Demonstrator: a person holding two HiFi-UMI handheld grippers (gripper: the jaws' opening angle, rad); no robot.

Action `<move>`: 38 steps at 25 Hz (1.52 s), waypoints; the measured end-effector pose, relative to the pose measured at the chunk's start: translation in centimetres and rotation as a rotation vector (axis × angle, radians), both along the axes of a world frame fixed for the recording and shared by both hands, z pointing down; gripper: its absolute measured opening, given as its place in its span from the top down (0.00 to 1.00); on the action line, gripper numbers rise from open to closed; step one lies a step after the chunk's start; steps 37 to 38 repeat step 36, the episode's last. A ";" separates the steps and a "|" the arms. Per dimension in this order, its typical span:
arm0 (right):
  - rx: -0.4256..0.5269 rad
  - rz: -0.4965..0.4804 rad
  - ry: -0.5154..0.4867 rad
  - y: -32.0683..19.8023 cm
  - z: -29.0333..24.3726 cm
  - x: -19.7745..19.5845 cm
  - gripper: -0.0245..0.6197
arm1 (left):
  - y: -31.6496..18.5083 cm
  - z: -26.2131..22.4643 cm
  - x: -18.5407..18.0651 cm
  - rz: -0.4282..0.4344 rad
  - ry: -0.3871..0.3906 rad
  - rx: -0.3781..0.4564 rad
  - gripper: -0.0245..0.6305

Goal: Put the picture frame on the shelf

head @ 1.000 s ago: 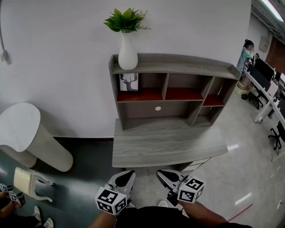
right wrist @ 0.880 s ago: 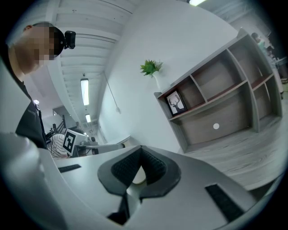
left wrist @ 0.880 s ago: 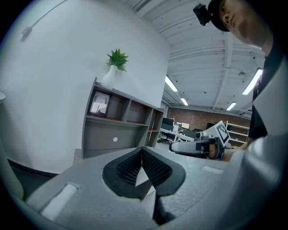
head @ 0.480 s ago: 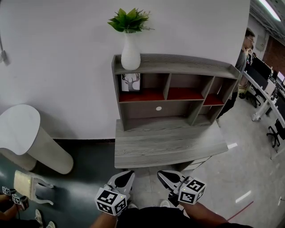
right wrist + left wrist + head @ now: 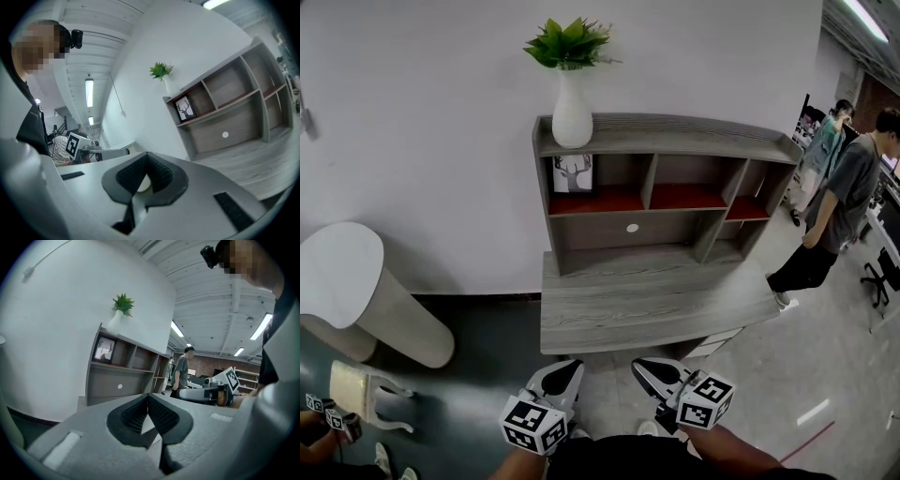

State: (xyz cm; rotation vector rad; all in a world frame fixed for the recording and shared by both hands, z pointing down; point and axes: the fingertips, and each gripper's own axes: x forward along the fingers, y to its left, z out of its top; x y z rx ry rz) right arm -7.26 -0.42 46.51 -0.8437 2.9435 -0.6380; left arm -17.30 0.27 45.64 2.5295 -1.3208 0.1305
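So around the edges: a white vase [image 5: 572, 117] with a leafy green plant [image 5: 567, 42] stands up high against a plain white wall [image 5: 422, 141]. The grey wood-grain desk [image 5: 656, 314] has a bare top out front. Off to the left is a white round-topped table [image 5: 342, 272], with some pale chair-looking thing [image 5: 366, 389] near it on the dark green floor [image 5: 478, 375]. On the right the floor goes light and glossy, and a person in a grey shirt [image 5: 839, 197] stands there with a second person [image 5: 817, 150] just behind. A black office chair [image 5: 877, 281] sits at the far right edge.
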 end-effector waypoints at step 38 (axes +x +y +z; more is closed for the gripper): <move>0.021 -0.001 0.005 -0.5 0.2 0.2 0.94 | -0.7 0.3 0.2 0.004 0.003 0.005 0.95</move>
